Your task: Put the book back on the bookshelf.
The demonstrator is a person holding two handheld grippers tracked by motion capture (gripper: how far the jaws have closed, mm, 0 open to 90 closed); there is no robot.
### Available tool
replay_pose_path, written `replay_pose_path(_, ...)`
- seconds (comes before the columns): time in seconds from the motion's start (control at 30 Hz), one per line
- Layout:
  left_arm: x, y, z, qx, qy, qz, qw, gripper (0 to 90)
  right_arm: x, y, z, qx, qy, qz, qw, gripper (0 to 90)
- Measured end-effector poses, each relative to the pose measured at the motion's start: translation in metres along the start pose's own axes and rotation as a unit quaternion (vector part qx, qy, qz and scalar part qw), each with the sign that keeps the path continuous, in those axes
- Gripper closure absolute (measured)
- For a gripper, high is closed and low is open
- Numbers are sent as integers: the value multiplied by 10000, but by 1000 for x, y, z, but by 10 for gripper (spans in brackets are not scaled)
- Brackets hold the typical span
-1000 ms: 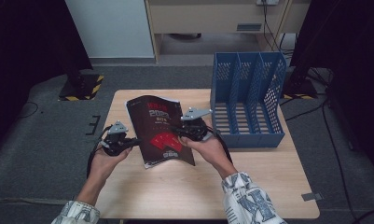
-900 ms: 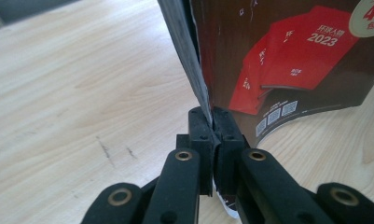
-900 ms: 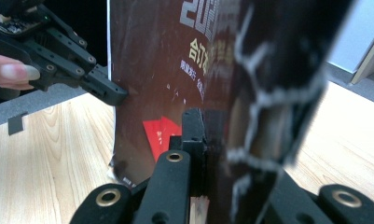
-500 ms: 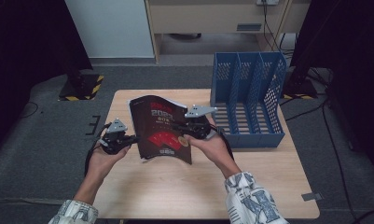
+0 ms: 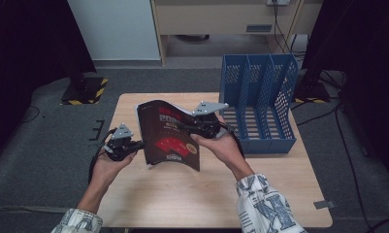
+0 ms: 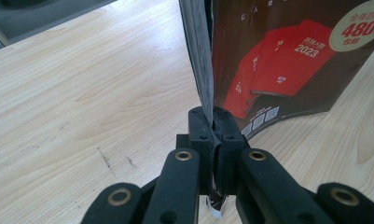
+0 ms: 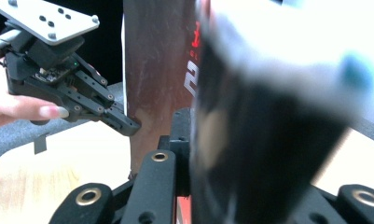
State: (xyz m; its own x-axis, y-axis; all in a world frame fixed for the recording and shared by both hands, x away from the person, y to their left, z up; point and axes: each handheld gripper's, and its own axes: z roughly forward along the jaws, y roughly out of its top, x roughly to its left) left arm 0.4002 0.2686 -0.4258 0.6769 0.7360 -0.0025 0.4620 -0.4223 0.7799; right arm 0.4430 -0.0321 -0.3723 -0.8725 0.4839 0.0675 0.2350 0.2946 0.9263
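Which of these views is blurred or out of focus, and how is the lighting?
Right gripper view: the magazine cover close to the lens is badly blurred, with a washed-out patch at top. Left gripper view: sharp, evenly lit. High view: table well lit, surroundings dark.

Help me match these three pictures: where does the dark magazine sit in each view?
High view: magazine centre, lifted off the table, between both hands.
Left gripper view: upper right, its edge clamped in the jaws.
Right gripper view: centre, blurred and close.
Shared landmark: wooden table.

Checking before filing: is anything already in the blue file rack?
No: in the high view the blue file rack has bare slots.
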Motion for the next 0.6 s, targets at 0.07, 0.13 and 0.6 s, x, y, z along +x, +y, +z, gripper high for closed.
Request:
replay_pose_path(0.07,0,0,0,-4,-3,6,10000,878,0,3,0,-19,13,3,10000,746)
replay_pose_path(0.13,-1,0,0,-11,-11,4,10000,879,0,5,1,-26,9,-2,10000,734)
replay_pose_path(0.6,-1,-1,-2,14,-44,5,10000,878,2,7,4,-77,25,27,10000,825)
